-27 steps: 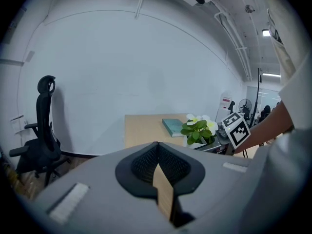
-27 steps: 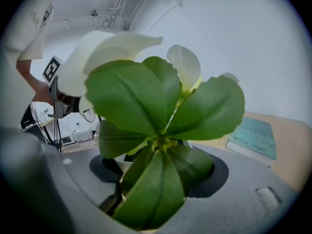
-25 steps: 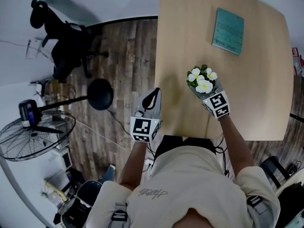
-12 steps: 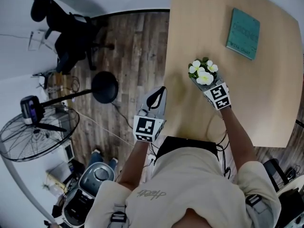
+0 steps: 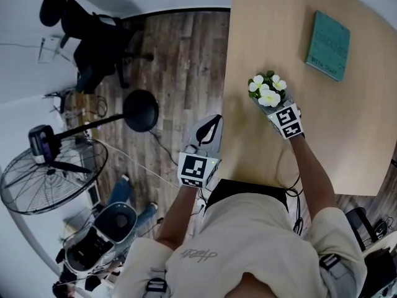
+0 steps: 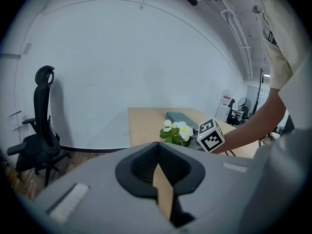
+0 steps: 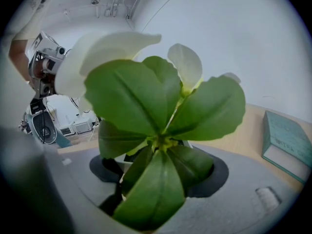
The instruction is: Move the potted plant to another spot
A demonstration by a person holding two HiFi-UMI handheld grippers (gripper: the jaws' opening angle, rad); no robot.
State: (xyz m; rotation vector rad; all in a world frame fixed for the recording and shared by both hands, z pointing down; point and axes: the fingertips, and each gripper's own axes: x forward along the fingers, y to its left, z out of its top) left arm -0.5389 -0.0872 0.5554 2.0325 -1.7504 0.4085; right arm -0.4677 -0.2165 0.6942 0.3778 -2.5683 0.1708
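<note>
The potted plant (image 5: 267,90), with green leaves and white flowers, is over the left part of the light wooden table (image 5: 347,135). My right gripper (image 5: 272,107) is shut on its pot from the near side. In the right gripper view the plant's leaves (image 7: 161,130) fill the picture and hide most of the white pot between the jaws. I cannot tell whether the pot rests on the table. My left gripper (image 5: 209,126) hangs at the table's left edge, shut and holding nothing. Its pads (image 6: 146,162) meet at the tips.
A teal book (image 5: 327,37) lies on the table's far right part. Left of the table, on the wooden floor, stand a black office chair (image 5: 93,42), a round black stand base (image 5: 140,110) and a standing fan (image 5: 49,166). Cables run near the table's front edge.
My right gripper has carried the plant toward the table's left edge, away from the book, and lower. The left gripper has drifted slightly off the table's left edge.
</note>
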